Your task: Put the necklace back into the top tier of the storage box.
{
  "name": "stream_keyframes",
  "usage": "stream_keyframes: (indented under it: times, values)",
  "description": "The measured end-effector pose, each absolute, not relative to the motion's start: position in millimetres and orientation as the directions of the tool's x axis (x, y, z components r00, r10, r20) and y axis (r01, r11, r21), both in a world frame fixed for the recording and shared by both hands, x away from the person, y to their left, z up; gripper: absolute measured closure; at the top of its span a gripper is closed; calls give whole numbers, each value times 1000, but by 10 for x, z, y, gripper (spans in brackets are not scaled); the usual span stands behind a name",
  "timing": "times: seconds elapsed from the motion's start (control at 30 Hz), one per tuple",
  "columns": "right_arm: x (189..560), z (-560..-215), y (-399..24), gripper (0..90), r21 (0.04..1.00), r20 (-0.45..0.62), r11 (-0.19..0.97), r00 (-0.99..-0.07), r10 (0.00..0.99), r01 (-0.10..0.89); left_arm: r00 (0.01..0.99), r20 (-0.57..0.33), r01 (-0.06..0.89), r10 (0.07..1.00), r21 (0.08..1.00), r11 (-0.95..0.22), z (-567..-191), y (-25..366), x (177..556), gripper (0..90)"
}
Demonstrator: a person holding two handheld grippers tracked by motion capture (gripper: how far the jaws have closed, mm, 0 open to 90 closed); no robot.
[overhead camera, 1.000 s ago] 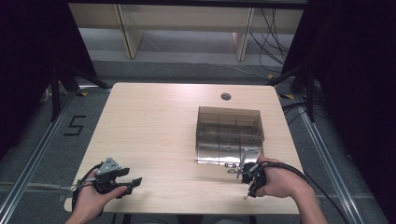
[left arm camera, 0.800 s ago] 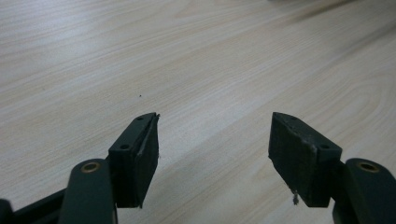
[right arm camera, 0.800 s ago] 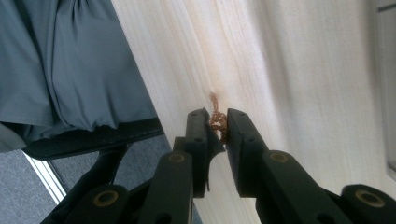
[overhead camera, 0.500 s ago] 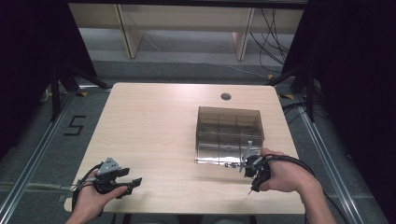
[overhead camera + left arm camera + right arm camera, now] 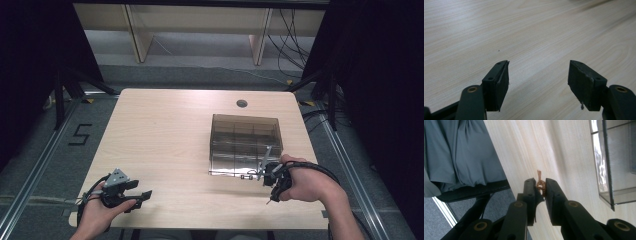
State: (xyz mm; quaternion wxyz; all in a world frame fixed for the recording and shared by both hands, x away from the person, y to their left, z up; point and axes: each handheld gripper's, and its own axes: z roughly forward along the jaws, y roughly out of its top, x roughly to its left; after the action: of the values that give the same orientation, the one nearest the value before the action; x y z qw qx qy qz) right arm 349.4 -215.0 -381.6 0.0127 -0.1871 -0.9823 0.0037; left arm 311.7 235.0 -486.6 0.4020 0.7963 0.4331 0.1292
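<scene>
Two hand-held grippers were at the bench (image 5: 170, 135) when I checked. I saw the right hand-held gripper (image 5: 541, 187) pinching a small brownish frayed scrap (image 5: 540, 182) between nearly closed jaws, held above the bench surface near its 5 o'clock edge. A smoky transparent compartment box (image 5: 245, 145) stood just beside that gripper, at its 11 o'clock in the high view. I saw the left hand-held gripper (image 5: 537, 80) spread wide with nothing between the jaws, low over bare wood at the bench's 7 o'clock corner.

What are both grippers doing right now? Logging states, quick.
Left gripper: open, holding nothing.
Right gripper: shut on a small brown frayed scrap.
</scene>
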Motion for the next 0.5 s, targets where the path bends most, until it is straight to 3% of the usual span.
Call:
stream_keyframes:
  times: [0.5]
  values:
    - [3524, -3742, -2151, 796, -18, 19, 927, -927, 374, 373, 590, -147, 584, 794, 756, -294, -4870, 2341, 3118, 330]
